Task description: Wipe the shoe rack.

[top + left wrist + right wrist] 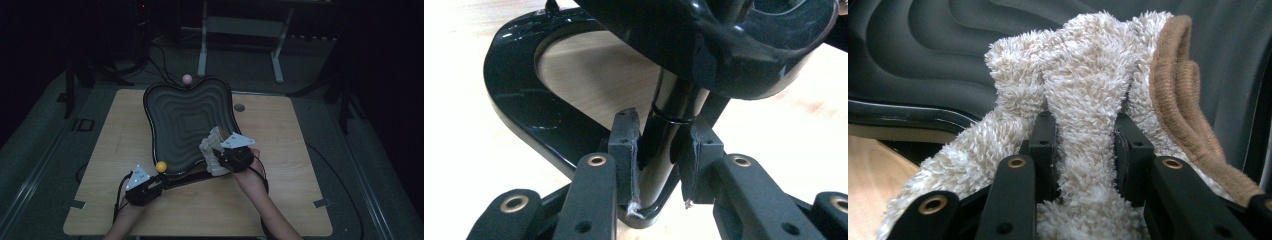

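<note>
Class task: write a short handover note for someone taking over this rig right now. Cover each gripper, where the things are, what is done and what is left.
Left gripper: closed on the black stand post beneath the tray, steadying it.
Right gripper: shut on a fold of the fluffy cream cloth.
The cloth lies against the dark ridged tray, at its near right edge.
Done: both grips set.
Left: probably wiping the tray; how far it has been wiped cannot be told.
</note>
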Available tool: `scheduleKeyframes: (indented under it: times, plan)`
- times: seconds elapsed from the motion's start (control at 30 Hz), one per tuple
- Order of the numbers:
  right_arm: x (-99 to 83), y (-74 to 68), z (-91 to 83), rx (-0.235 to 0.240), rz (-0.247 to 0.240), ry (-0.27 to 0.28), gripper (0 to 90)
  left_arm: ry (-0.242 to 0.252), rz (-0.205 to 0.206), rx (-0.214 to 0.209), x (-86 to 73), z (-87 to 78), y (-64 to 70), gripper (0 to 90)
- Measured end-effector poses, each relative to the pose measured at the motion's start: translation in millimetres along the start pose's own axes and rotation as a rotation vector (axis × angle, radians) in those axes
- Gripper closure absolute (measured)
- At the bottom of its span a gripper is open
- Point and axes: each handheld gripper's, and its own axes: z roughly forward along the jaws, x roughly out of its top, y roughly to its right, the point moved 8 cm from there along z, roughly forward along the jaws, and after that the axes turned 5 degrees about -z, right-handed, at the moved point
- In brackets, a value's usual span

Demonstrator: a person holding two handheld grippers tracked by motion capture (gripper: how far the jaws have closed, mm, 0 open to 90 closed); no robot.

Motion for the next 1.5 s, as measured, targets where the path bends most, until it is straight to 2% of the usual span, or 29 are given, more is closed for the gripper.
scheduleKeyframes:
  times: [0.27, 0.43, 0.57, 0.6, 0.67, 0.7, 0.77, 0.83, 0.93, 1.13, 1.2, 1.23, 1.27, 1.33, 1.4, 1.47, 1.5]
  plan:
    - [3.2, 7.5, 7.2, -0.015, 0.012, 0.001, 67.4, 0.000, -0.010, 0.004, 7.5, 9.4, -9.5, 70.6]
    - [5.8, 14.7, 12.8, -0.014, 0.035, -0.005, 67.1, 0.001, -0.010, 0.013, 12.0, 15.6, -14.5, 70.7]
    - [6.6, 15.9, 13.8, -0.008, 0.043, -0.007, 66.8, -0.002, -0.022, -0.003, 11.4, 15.3, -16.2, 69.3]
    - [6.6, 15.9, 13.7, -0.007, 0.044, -0.006, 66.8, -0.014, -0.028, -0.001, 10.2, 14.7, -16.8, 67.4]
    - [6.4, 16.0, 13.7, -0.007, 0.043, -0.003, 66.8, -0.041, -0.038, 0.010, 7.0, 10.9, -18.3, 57.8]
    - [6.5, 15.9, 13.7, -0.007, 0.043, -0.005, 66.7, -0.040, -0.055, 0.004, 6.0, 6.6, -17.9, 56.9]
    - [6.6, 15.9, 13.7, -0.008, 0.043, -0.007, 66.7, -0.037, -0.060, -0.005, 6.3, -1.7, -16.6, 51.7]
    - [6.5, 15.8, 13.6, -0.008, 0.041, -0.007, 66.7, -0.023, -0.040, 0.000, 9.4, -14.1, -14.3, 47.5]
    - [6.5, 15.8, 13.7, -0.007, 0.040, -0.007, 66.6, 0.023, -0.015, 0.007, 18.7, -35.0, -10.0, 43.0]
    - [6.6, 15.6, 13.8, -0.008, 0.037, -0.010, 66.4, 0.114, 0.047, 0.031, 41.8, -64.6, 0.1, 39.7]
    - [6.6, 15.7, 13.7, -0.008, 0.038, -0.009, 66.4, 0.114, 0.047, 0.031, 41.8, -64.6, 0.1, 39.6]
    - [6.5, 15.6, 13.7, -0.008, 0.038, -0.009, 66.4, 0.151, 0.062, 0.032, 54.9, -67.9, 3.3, 37.7]
    - [6.5, 15.6, 13.7, -0.008, 0.038, -0.009, 66.4, 0.161, 0.066, 0.025, 59.2, -67.6, 5.1, 35.9]
    - [6.5, 15.7, 13.7, -0.007, 0.039, -0.009, 66.4, 0.182, 0.116, 0.010, 67.3, -65.5, 10.2, 36.7]
    - [6.5, 15.7, 13.7, -0.007, 0.039, -0.009, 66.4, 0.179, 0.143, 0.010, 72.8, -60.2, 12.9, 36.7]
    - [6.5, 15.7, 13.7, -0.007, 0.040, -0.009, 66.4, 0.180, 0.133, -0.002, 77.3, -53.7, 12.2, 36.3]
    - [6.5, 15.7, 13.7, -0.007, 0.039, -0.010, 66.4, 0.181, 0.127, 0.005, 79.0, -50.7, 10.2, 36.3]
